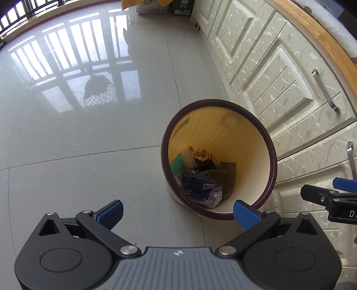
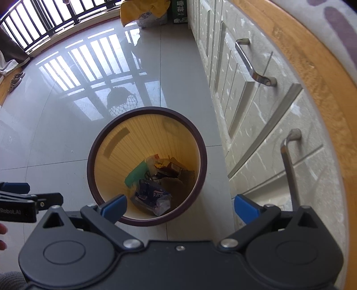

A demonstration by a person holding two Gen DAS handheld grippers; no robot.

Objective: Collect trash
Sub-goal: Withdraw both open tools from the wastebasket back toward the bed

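Note:
A round bin with a dark brown rim [image 1: 273,160] and cream-yellow inside stands on the grey tiled floor beside the cabinets; it also shows in the right wrist view [image 2: 91,156]. Trash lies at its bottom: a blue wrapper [image 1: 200,189] [image 2: 151,195], a green piece [image 2: 136,175] and brown scraps [image 1: 225,172]. My left gripper [image 1: 178,213] is open and empty above the floor at the bin's near rim. My right gripper [image 2: 180,206] is open and empty above the bin's near rim. Each gripper shows at the edge of the other's view.
Pale cabinet doors with metal handles [image 2: 254,62] and a wooden counter edge [image 2: 312,73] run along the right. Bags and a green box [image 2: 180,11] stand at the far wall. A balcony railing [image 2: 44,15] is at the back left.

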